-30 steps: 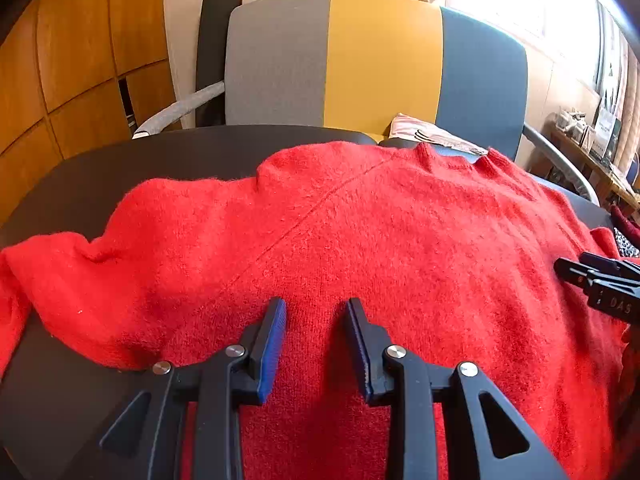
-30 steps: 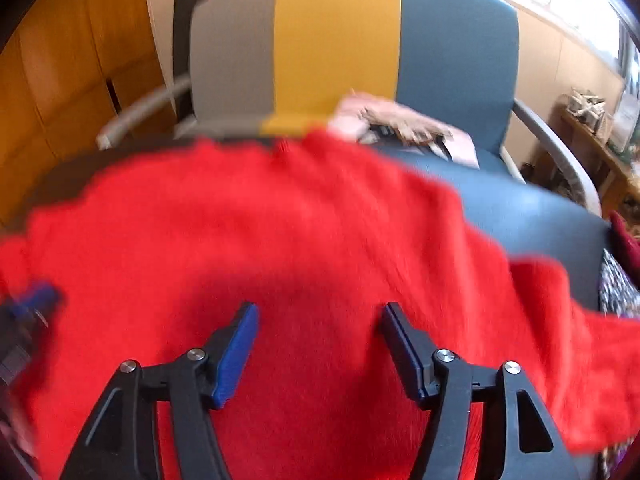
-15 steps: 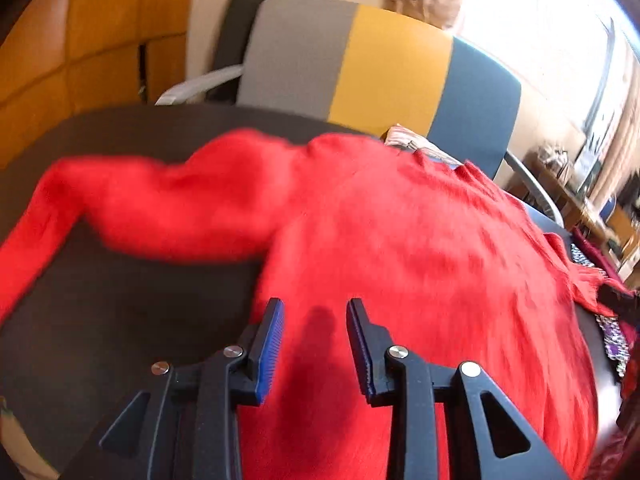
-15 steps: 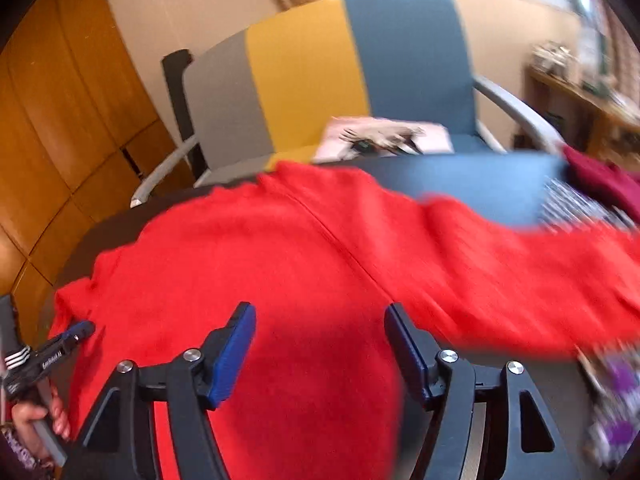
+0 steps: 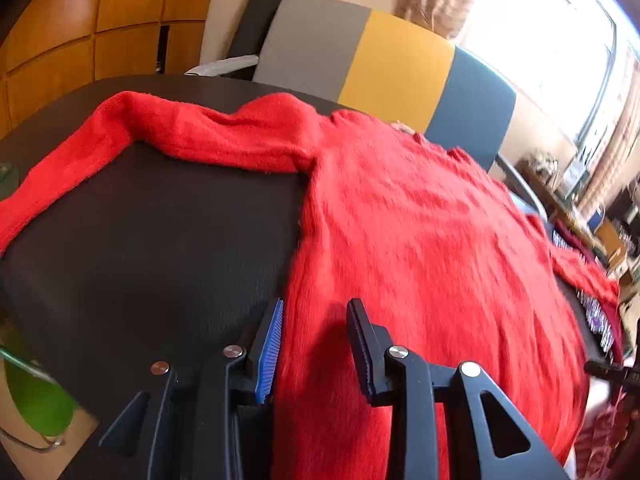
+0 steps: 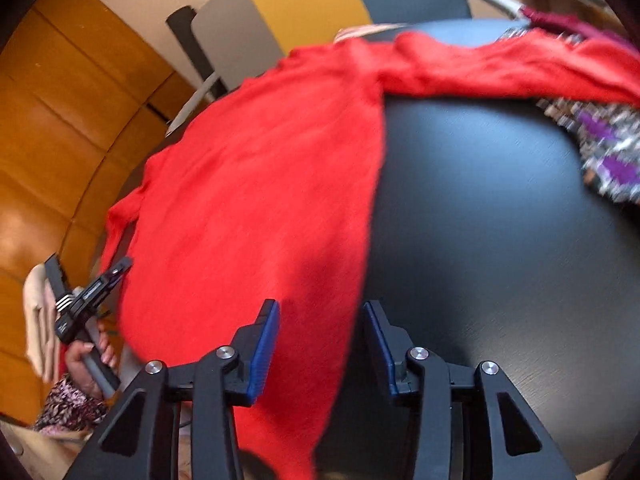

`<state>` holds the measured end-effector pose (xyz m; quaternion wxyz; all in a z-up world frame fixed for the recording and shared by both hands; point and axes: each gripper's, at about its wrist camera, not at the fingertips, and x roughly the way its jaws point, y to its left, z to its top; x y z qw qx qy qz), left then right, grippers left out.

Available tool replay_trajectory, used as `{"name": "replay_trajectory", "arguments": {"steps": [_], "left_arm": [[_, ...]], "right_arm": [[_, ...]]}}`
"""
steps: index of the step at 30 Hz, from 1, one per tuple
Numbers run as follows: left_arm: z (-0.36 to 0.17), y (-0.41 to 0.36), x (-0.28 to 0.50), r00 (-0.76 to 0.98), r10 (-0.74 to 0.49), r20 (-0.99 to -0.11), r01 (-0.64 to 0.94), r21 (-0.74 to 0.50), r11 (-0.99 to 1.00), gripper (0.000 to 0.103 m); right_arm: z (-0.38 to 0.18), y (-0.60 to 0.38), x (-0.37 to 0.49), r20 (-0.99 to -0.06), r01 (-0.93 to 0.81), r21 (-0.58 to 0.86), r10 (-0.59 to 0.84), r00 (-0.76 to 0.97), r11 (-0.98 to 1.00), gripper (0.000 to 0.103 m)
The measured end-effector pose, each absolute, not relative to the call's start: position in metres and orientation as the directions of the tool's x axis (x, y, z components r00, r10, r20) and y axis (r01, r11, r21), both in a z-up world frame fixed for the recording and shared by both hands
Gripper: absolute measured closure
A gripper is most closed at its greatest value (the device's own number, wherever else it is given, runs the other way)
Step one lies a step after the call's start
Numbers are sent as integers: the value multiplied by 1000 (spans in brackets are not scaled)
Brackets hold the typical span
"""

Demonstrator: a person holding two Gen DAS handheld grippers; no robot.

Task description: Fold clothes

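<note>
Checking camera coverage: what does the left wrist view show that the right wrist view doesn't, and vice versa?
Left wrist only: the window, a green object at the table's edge.

Right wrist only: the person's hand holding the left gripper, a purple patterned cloth.

Both: red sweater spread on the dark table, striped chair. The right gripper is closing astride the sweater's edge.

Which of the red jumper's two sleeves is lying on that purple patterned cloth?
The right-hand sleeve: its end drapes over the patterned cloth. The other sleeve lies on bare black table.

A dark tabletop (image 5: 160,240) carried a red sweater (image 5: 420,240) spread beyond the fingers, a patterned cloth (image 6: 600,152) farther right.
</note>
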<state>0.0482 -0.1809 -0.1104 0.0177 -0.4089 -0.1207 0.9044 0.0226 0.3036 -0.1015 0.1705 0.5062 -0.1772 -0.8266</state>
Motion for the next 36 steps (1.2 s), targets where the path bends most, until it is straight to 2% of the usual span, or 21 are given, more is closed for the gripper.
{"name": "replay_trajectory", "arguments": {"steps": [3,7,8,9,10,12,16,20,23,24,26,28,30,33,36], "left_arm": [[-110,-178,60,-642,95,-761,44,-159,-986,71],[-112,-176,68,-630,135,-765,-9,-167,-986,70],[-113,-175,69,-628,139,-766,-10,-171,-985,71],[-113,-171,68,-623,133,-771,-13,-160,-987,84],[-111,-167,66,-610,122,-783,-22,-137,-990,95],[-107,-167,64,-595,105,-797,-18,-117,-993,95],[-112,-183,66,-587,149,-796,6,-188,-982,95],[-112,-182,67,-589,172,-790,-17,-201,-980,95],[-112,-195,67,-589,272,-761,-5,-333,-943,90],[-113,-203,66,-592,297,-749,20,-382,-924,90],[-111,-223,64,-611,326,-721,78,-466,-882,89],[-108,-244,63,-639,333,-693,134,-527,-839,87],[-104,-262,61,-664,294,-687,182,-530,-828,85],[-98,-300,56,-689,203,-696,283,-515,-809,84],[-98,-344,51,-664,78,-744,431,-466,-773,83]], "right_arm": [[-99,297,30,-787,133,437,-450,-422,-890,57],[-103,294,37,-779,158,459,-482,-400,-874,60],[-104,292,38,-782,166,443,-471,-409,-881,72],[-104,289,40,-794,183,401,-440,-420,-898,94],[-104,287,40,-801,191,380,-425,-421,-905,95],[-102,287,38,-812,191,350,-398,-426,-917,96],[-86,310,39,-817,141,296,-327,-475,-945,96],[-102,317,37,-847,131,272,-302,-438,-953,97],[-93,312,28,-853,186,273,-327,-407,-944,92],[-86,310,22,-851,184,261,-316,-419,-948,85],[-71,306,10,-837,183,234,-293,-463,-955,78],[-48,293,-5,-784,202,199,-279,-554,-959,70],[-31,279,-22,-738,221,194,-291,-609,-956,58],[-25,242,-56,-693,285,215,-352,-630,-934,58],[-35,190,-89,-688,345,145,-345,-638,-927,57]]}}
